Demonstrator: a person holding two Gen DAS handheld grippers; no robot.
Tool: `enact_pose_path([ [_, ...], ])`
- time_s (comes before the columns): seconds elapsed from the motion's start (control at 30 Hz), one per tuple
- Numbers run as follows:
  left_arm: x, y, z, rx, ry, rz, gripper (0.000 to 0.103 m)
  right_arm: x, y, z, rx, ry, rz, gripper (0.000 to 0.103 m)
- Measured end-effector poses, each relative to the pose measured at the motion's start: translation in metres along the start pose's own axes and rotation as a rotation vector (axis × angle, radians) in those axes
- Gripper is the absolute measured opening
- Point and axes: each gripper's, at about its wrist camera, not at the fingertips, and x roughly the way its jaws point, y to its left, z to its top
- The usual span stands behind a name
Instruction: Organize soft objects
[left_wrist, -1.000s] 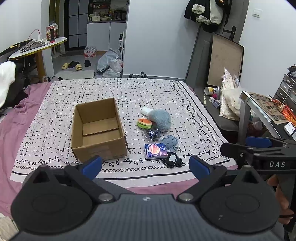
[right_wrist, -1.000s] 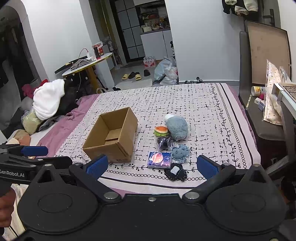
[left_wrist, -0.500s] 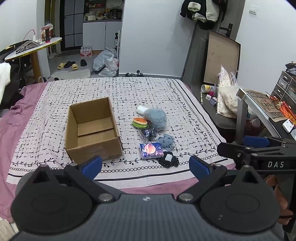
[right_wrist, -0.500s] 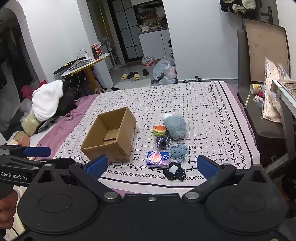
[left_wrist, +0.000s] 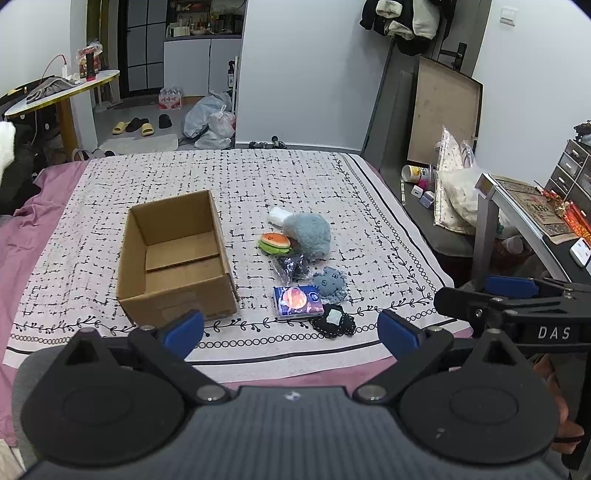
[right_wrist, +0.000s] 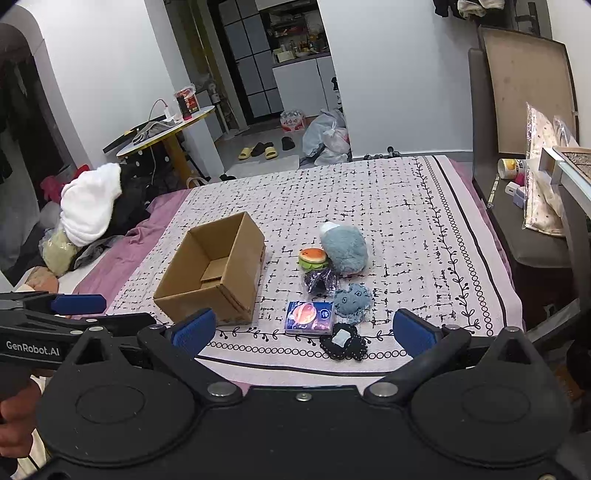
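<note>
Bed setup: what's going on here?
A person holds a gripper in each hand at the foot of the bed. The left gripper and right gripper are both open, holding nothing. An empty cardboard box sits beside a cluster of soft things: blue plush, burger toy, small octopus. Nothing is packed yet.

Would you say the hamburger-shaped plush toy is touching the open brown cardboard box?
Apart. The left wrist view shows patterned bedspread plainly between the hamburger-shaped plush toy and the open brown cardboard box.

Black left gripper (left_wrist: 291, 330) and right gripper (right_wrist: 303, 330), blue pads, silver screws.
</note>
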Motion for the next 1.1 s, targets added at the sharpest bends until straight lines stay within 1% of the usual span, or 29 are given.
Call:
enact_pose_path([
  [0.1,0.009,-0.002,0.000,-0.004,0.007,-0.004,0.100,0.006,-0.007,-0.001,0.015,0.008,0.013,0.103],
  [0.33,0.032,-0.002,0.001,-0.030,0.022,-0.008,0.098,0.024,-0.025,-0.008,0.063,0.027,-0.013,0.103],
  [0.6,0.059,-0.001,0.008,-0.080,0.005,0.009,0.096,0.052,-0.045,-0.015,0.109,0.063,-0.022,0.103],
  [0.7,0.072,-0.001,0.008,-0.091,0.016,0.011,0.094,0.063,-0.054,-0.016,0.141,0.078,-0.025,0.103],
  [0.93,0.106,-0.001,0.006,-0.107,0.067,0.020,0.086,0.090,-0.070,-0.022,0.216,0.115,0.010,0.103],
  [1.0,0.117,0.000,0.005,-0.111,0.079,0.024,0.083,0.098,-0.073,-0.025,0.233,0.127,0.013,0.101],
  [1.1,0.132,0.002,0.004,-0.129,0.092,0.024,0.079,0.111,-0.080,-0.028,0.262,0.147,0.021,0.093],
])
